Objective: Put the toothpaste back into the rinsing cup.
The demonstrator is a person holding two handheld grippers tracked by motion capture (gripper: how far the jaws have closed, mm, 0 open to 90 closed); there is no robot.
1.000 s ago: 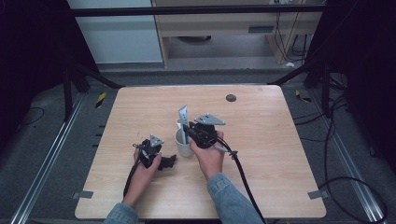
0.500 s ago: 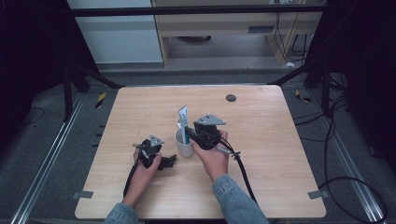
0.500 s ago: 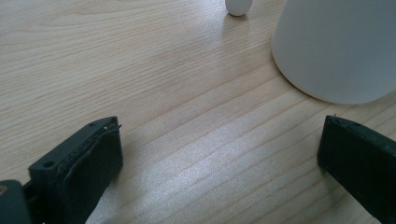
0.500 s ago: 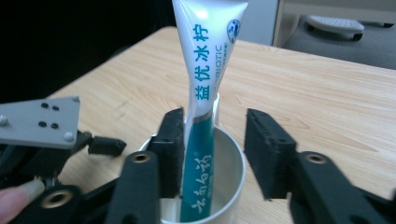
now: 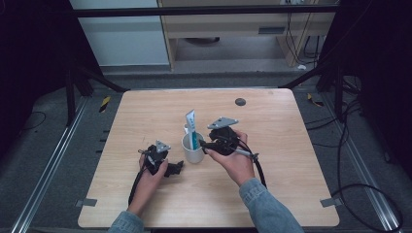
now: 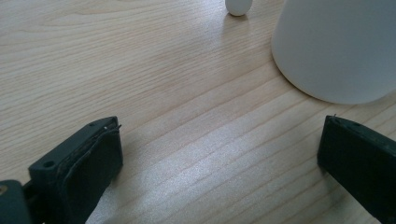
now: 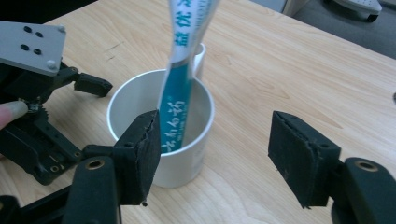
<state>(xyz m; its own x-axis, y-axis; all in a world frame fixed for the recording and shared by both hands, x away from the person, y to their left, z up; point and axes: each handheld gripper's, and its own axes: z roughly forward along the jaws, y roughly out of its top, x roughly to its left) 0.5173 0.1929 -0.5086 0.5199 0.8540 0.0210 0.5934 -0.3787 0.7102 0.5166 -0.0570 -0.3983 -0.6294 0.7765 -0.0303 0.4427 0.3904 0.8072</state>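
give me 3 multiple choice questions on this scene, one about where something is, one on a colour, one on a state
1. Where is the blue-and-white toothpaste tube?
A. flat on the table
B. standing in the white ceramic mug
C. between the left gripper's fingers

2. What colour is the small round disc near the far edge of the light wooden table?
A. dark
B. yellow
C. red

3. How do the right gripper fingers stand?
A. clamped on the mug's rim
B. clamped on the tube
C. open, clear of the tube

Answers:
1 B, the tube leans upright out of the mug in the high view and the right gripper view.
2 A, it shows as a dark spot on the pale wood.
3 C, the jaws have just been opening, and the right gripper view shows them apart in front of the mug.
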